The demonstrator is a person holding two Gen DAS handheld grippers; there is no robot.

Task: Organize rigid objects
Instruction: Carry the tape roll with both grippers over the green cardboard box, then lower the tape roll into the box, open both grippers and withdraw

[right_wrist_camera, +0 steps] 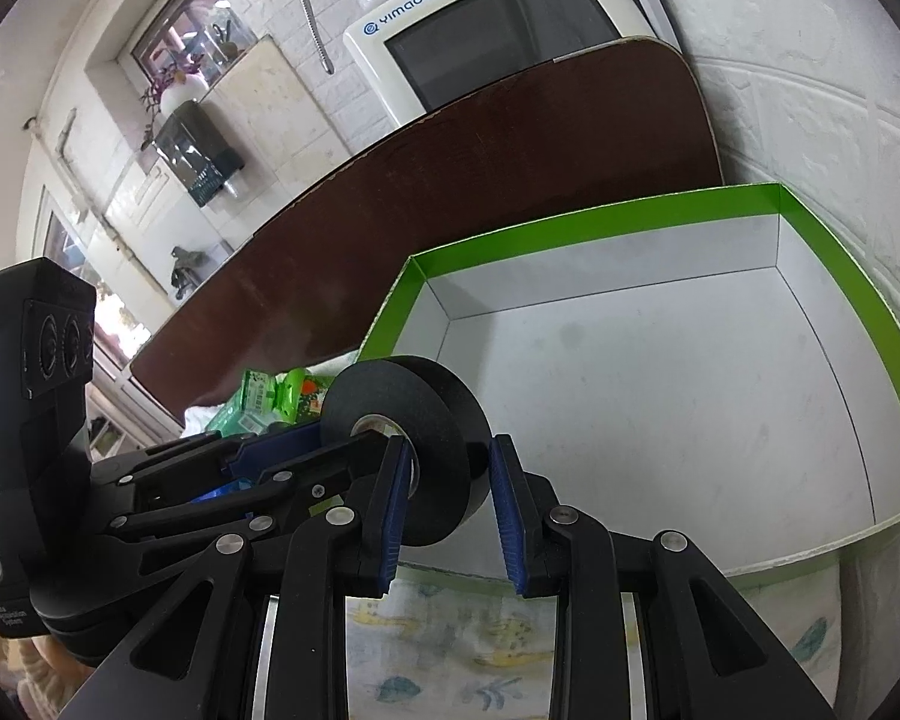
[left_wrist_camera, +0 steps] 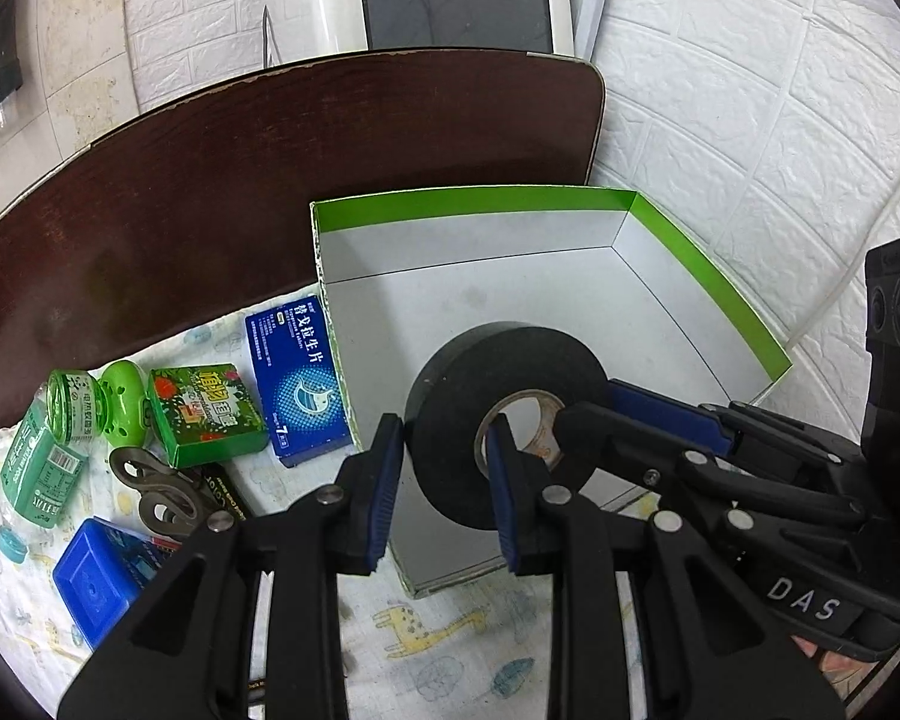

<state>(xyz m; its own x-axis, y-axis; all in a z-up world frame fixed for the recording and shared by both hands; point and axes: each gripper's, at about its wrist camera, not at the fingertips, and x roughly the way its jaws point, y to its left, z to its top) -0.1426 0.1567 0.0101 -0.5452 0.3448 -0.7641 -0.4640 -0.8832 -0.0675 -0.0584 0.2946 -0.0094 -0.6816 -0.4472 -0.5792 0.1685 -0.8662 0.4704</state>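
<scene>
A black tape roll (left_wrist_camera: 498, 414) hangs over the near edge of an open box with a green rim (left_wrist_camera: 480, 199) and white inside. My left gripper (left_wrist_camera: 444, 486) has one finger outside the roll and one in its core, pinching its wall. My right gripper (right_wrist_camera: 450, 504) straddles the same roll (right_wrist_camera: 414, 450) from the other side, one finger in the core and one outside; a gap shows at its right pad (right_wrist_camera: 507, 516). Each gripper shows in the other's view. The box (right_wrist_camera: 600, 213) holds nothing else.
On a patterned cloth (left_wrist_camera: 426, 636) left of the box lie a blue medicine box (left_wrist_camera: 297, 378), a green carton (left_wrist_camera: 207, 414), a green bottle (left_wrist_camera: 42, 456), a green cap (left_wrist_camera: 123, 402), metal clips (left_wrist_camera: 156, 489) and a blue plastic case (left_wrist_camera: 93, 579). A dark wooden board (left_wrist_camera: 270, 180) stands behind.
</scene>
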